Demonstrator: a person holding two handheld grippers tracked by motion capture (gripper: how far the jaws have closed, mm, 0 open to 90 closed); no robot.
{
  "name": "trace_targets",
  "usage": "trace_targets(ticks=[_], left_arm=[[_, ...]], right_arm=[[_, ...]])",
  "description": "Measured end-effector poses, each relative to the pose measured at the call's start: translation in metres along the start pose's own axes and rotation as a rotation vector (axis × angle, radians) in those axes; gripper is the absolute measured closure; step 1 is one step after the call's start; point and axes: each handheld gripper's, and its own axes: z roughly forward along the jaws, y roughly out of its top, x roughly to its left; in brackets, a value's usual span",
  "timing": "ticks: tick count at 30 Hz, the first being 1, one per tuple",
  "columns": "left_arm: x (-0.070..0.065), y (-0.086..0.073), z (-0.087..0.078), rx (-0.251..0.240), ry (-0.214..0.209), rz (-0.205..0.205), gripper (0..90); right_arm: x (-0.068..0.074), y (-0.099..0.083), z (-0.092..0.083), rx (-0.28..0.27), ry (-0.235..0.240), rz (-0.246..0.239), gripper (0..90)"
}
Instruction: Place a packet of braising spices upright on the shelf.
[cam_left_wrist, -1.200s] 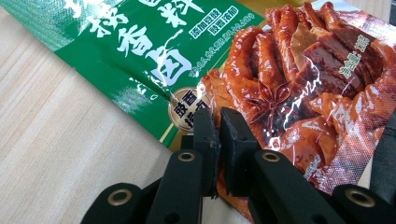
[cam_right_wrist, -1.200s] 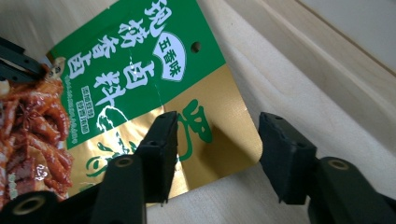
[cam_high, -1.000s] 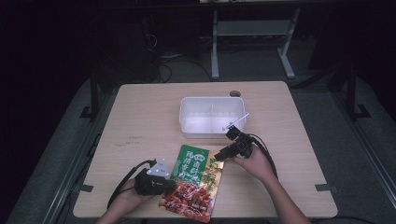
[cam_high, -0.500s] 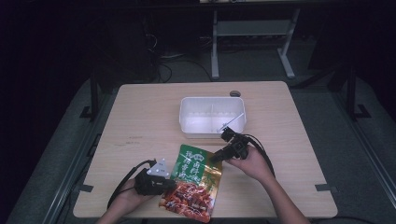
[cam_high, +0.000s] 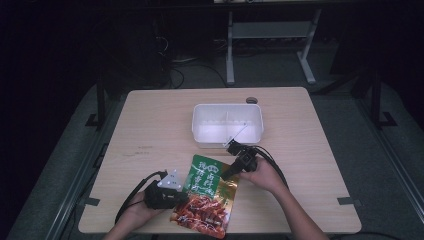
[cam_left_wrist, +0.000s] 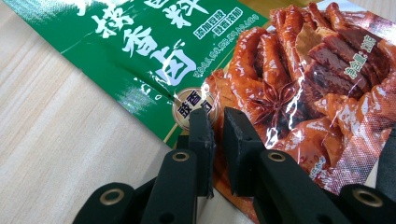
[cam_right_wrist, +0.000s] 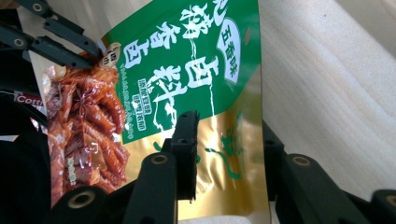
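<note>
A snack pouch (cam_high: 207, 186), green on top with red food printed below, lies flat near the table's front edge. My left gripper (cam_high: 185, 196) is at the pouch's left edge. In the left gripper view its jaws (cam_left_wrist: 216, 122) stand almost together, pinching that edge of the pouch (cam_left_wrist: 154, 46). My right gripper (cam_high: 226, 175) reaches the pouch's upper right corner. In the right gripper view it stands open (cam_right_wrist: 229, 135), one jaw on each side of the gold corner of the pouch (cam_right_wrist: 187, 60). The left gripper (cam_right_wrist: 95, 52) shows at the top left there.
A white plastic bin (cam_high: 227, 106) stands mid-table just behind the right gripper, with a thin white strip (cam_high: 239, 134) leaning at its front wall. A small dark disc (cam_high: 251, 100) lies behind the bin. Bare wooden table (cam_high: 150, 125) extends left and right.
My right gripper has moved down and left from beside the bin onto the pouch's upper right corner. The left gripper and the pouch have stayed put.
</note>
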Motion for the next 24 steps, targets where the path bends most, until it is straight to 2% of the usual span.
trace_targets(ticks=[4,8,13,23,24], left_arm=[[0.000,0.000,0.000,-0.001,0.004,0.001,79.6],[0.000,0.001,-0.003,-0.003,0.022,0.007,77.5],[0.003,-0.001,-0.007,-0.016,0.042,-0.001,75.8],[0.014,-0.010,-0.023,-0.050,0.099,-0.048,66.9],[0.017,-0.012,-0.025,-0.061,0.111,-0.061,65.5]], right_arm=[[-0.003,0.000,0.002,0.009,-0.004,0.018,76.3],[-0.002,0.001,0.003,0.013,-0.037,0.013,86.6],[-0.001,0.001,0.000,-0.002,-0.031,0.010,88.7],[0.009,0.000,-0.015,-0.046,-0.020,-0.018,89.0],[0.011,0.000,-0.018,-0.050,-0.016,-0.017,89.0]])
